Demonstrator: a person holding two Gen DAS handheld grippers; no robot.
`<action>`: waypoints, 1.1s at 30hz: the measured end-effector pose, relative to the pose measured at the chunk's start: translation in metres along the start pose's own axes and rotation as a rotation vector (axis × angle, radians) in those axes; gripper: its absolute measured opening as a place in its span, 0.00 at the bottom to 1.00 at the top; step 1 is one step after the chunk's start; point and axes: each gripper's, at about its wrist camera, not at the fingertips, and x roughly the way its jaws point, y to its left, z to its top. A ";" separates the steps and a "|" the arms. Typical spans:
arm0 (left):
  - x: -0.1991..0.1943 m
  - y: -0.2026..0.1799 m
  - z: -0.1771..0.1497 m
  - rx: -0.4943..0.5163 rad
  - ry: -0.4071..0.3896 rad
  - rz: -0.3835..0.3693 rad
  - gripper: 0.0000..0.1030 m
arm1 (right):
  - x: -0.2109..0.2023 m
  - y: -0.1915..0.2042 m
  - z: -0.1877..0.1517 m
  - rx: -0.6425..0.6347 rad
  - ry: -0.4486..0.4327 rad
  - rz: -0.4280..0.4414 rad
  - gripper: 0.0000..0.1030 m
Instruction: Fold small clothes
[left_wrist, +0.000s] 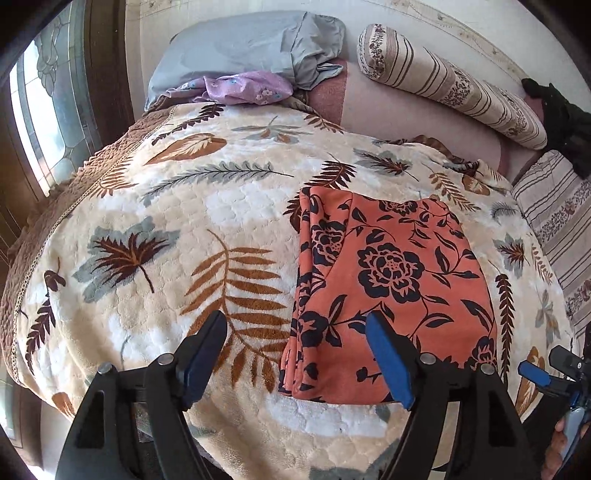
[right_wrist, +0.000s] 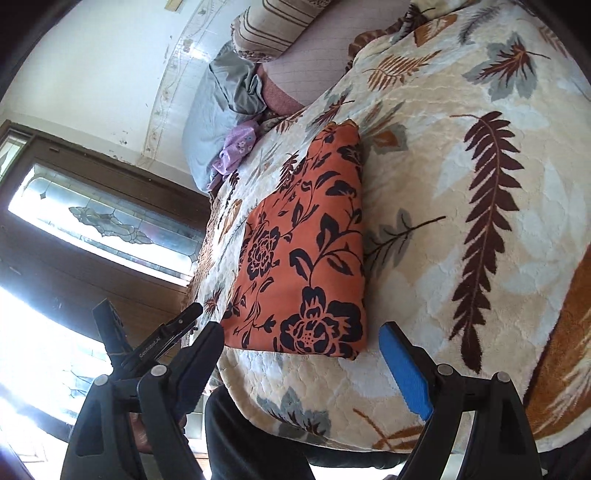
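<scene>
We hold our left gripper (left_wrist: 297, 338) and right gripper (right_wrist: 301, 349) tilted downward, both spread wide and empty, above the folded orange garment with black flowers (left_wrist: 391, 280) lying flat on the leaf-patterned plush blanket (left_wrist: 166, 221).

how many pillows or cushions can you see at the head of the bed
3: a grey-blue pillow at the far left by the window, a striped bolster right of it against the wall, and a striped cushion at the right edge. More may be hidden.
</scene>
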 end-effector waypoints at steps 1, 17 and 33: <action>0.000 -0.002 0.001 0.009 -0.001 0.000 0.76 | 0.000 -0.001 0.001 0.006 -0.003 -0.003 0.87; 0.044 0.019 0.018 -0.137 0.109 -0.213 0.83 | 0.040 -0.020 0.045 0.055 0.084 -0.030 0.87; 0.110 -0.005 0.023 -0.058 0.262 -0.341 0.37 | 0.135 0.020 0.090 -0.175 0.277 -0.165 0.40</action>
